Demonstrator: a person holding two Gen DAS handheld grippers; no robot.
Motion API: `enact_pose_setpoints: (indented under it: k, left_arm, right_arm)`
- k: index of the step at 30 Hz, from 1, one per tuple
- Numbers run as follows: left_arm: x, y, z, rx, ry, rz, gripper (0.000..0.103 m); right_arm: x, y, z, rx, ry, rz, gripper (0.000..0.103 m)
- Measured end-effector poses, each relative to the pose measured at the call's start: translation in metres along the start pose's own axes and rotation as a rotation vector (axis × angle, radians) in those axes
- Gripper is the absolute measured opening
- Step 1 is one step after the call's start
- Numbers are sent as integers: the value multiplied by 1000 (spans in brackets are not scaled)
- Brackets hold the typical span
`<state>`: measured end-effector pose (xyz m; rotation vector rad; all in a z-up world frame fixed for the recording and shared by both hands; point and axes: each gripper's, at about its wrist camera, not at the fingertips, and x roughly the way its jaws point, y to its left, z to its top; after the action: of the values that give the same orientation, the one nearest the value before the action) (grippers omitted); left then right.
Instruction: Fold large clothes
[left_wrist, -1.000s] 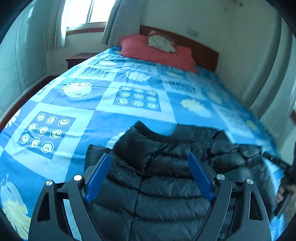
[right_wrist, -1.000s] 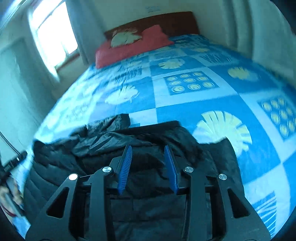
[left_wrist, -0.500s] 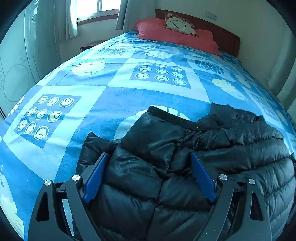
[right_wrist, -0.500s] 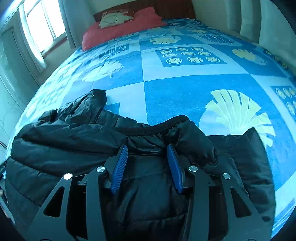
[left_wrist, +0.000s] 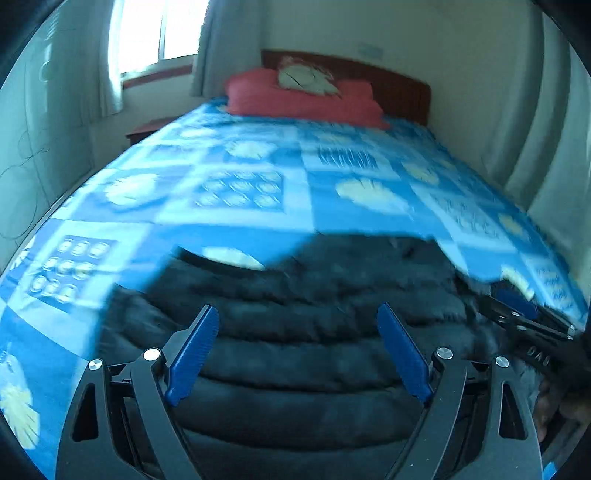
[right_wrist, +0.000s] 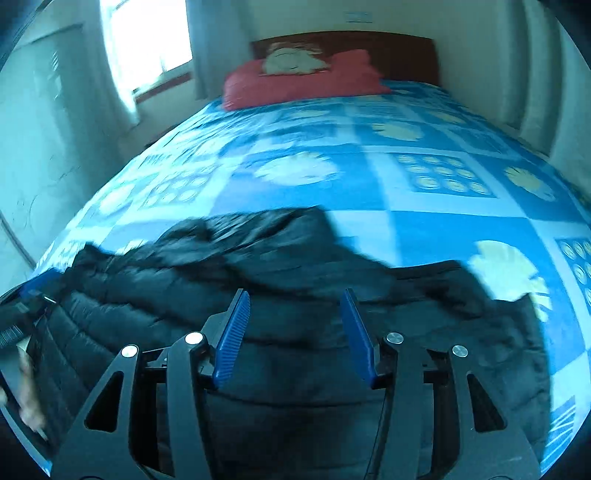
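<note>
Bed (left_wrist: 110, 236) under a blue patterned cover filling the middle of both views, red pillow (left_wrist: 303, 98) against the headboard at upper centre. Black puffer jacket (left_wrist: 314, 332) spread over the near end of the bed, across the lower half of each frame, long axis running left to right, quilted ribs parallel to the lower edge; far edge bunched and uneven, rising to a peak at centre in the right wrist view (right_wrist: 280, 251). Both frames smeared with motion blur, so fine folds not readable.

Left gripper (left_wrist: 298, 350) at lower centre, fingers wide apart, nothing between them, jacket straight ahead and beneath. Right gripper (right_wrist: 294, 334) likewise at lower centre, fingers apart though narrower, empty, poised over the jacket's midsection. Contact with the fabric not tellable. Judged equally near, one toward each end; likely next a grasp on the near edge to fold it away toward the pillow.
</note>
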<state>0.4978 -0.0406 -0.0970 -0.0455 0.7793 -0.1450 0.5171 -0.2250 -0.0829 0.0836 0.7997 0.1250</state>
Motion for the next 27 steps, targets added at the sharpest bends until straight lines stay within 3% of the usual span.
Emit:
enact_pose_setpoints:
  k: [5,10,14,16,17,20,24,27]
  left_arm:
    - [42,-2,-17,-10,68,28,88]
    - [58,-4,-23,11,74,66,89]
    - [58,-10,-19,45,101,105,89]
    - [45,-6,-17,34,111,101,89]
    - [35,-2,-17,18,105,92,89]
    - [-13,19,-28,-43,42,45,89]
    - [-66,55,-56,-123,15,33,89]
    - [-110,89,-93,-212,8,71,89]
  right_arm:
    - [37,2,-11,5,79,-33,55]
    - [47,7,-17,-6,63,-69,56]
    - [40,1,-14,15,61,-37,57]
    - [25,-4,-13,43,61,-26,60]
    - [13,-7,-15,60,51,-11,66]
    - [-46,-26,-30,92,-22,-3,75]
    - [-108,-64,-66,137,-59,-66,78]
    - [-148,-97,-103,195,-77,-138,79]
